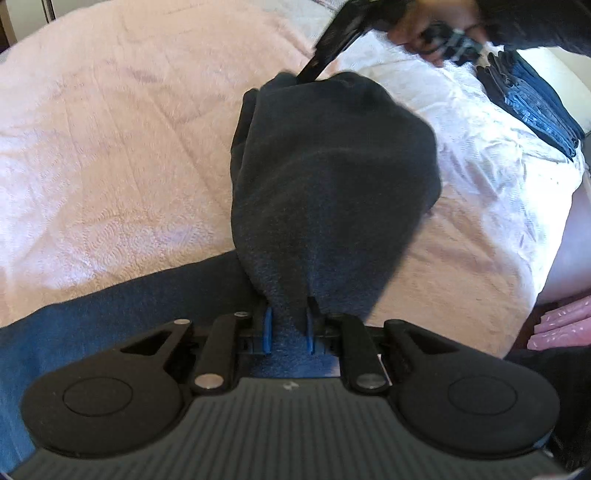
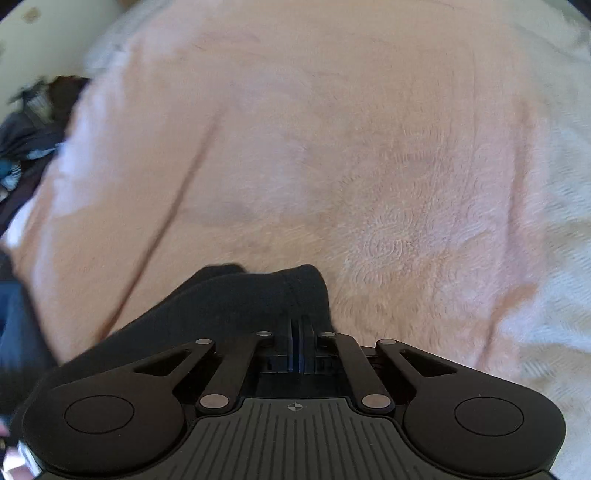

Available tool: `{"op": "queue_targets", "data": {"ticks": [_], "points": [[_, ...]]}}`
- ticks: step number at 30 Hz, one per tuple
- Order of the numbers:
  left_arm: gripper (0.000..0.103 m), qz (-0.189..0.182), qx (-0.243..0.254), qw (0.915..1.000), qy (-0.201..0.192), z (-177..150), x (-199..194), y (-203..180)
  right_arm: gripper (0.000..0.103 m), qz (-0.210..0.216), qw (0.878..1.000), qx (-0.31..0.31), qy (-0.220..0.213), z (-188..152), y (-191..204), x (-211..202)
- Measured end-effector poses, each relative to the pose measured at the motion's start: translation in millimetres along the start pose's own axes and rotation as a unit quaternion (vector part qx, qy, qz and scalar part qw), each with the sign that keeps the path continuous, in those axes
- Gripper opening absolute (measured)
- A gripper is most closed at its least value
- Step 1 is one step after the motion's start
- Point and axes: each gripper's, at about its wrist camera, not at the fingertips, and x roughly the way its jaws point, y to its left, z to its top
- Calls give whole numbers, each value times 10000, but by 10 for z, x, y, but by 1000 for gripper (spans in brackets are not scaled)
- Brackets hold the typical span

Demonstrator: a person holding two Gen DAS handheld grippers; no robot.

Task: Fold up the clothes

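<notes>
A dark navy garment (image 1: 332,166) hangs bunched over the pink blanket (image 1: 110,129), stretched between both grippers. My left gripper (image 1: 289,328) is shut on its near end, the cloth pinched between the blue pads (image 1: 267,328). At the top of the left wrist view, my right gripper (image 1: 314,68), held by a person's hand (image 1: 424,33), grips the far end. In the right wrist view my right gripper (image 2: 300,330) has its jaws pressed together on a fold of the same garment (image 2: 229,295). More dark cloth (image 1: 92,325) lies flat at the lower left.
A stack of folded dark clothes (image 1: 532,103) sits on the white sheet (image 1: 461,122) at the right. A loose heap of clothes (image 2: 29,140) lies off the blanket's left edge (image 2: 66,155). Pink folded items (image 1: 561,325) lie beyond the bed's right side.
</notes>
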Motion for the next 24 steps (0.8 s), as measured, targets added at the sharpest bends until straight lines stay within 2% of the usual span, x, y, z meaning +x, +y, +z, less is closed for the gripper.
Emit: {"op": "queue_targets", "data": {"ticks": [2, 4, 6, 8, 10, 12, 14, 15, 17, 18, 20, 21, 22, 23, 24], "points": [[12, 123, 153, 9998, -73, -8, -143, -196, 1, 54, 9995, -181, -266, -170, 41, -345], [12, 190, 452, 9986, -200, 18, -334, -472, 1, 3, 9975, -239, -658, -466, 57, -924], [12, 244, 868, 9956, -249, 56, -499, -796, 0, -118, 9956, -261, -894, -858, 29, -1469], [12, 313, 1315, 9907, -132, 67, -549, -1114, 0, -400, 9947, -213, -927, -1369, -54, -1937], [16, 397, 1585, 9865, 121, 45, -493, -1368, 0, -683, 9948, -63, -755, -1974, -166, -2244], [25, 356, 1501, 9874, 355, 10, -415, -1467, 0, -856, 9945, 493, -356, -2579, -367, -2359], [26, 234, 1368, 9893, 458, -9, -384, -1527, 0, -966, 9908, 931, 169, -3044, -508, -2356], [30, 193, 1283, 9904, 478, 9, -393, -1532, 0, -984, 9900, 983, 232, -3167, -505, -2347], [37, 130, 1087, 9931, 431, 80, -425, -1481, 0, -835, 9900, 1111, 225, -3205, -454, -2310], [41, 108, 976, 9945, 365, 131, -447, -1427, 6, -717, 9905, 1159, 163, -3156, -413, -2285], [47, 64, 752, 9969, 233, 234, -492, -1317, 42, -509, 9909, 1245, -82, -2937, -311, -2178], [49, 42, 640, 9978, 167, 286, -514, -1262, 82, -371, 9904, 1313, -198, -2827, -269, -2132], [51, 31, 499, 9987, 89, 365, -473, -1134, 92, -188, 9890, 1433, -305, -2731, -240, -2068], [54, 19, 359, 9994, 11, 444, -432, -1006, 92, 5, 9868, 1564, -411, -2638, -214, -1997], [61, 8, 218, 9997, -67, 523, -391, -878, 92, 198, 9840, 1694, -516, -2545, -188, -1926]]}}
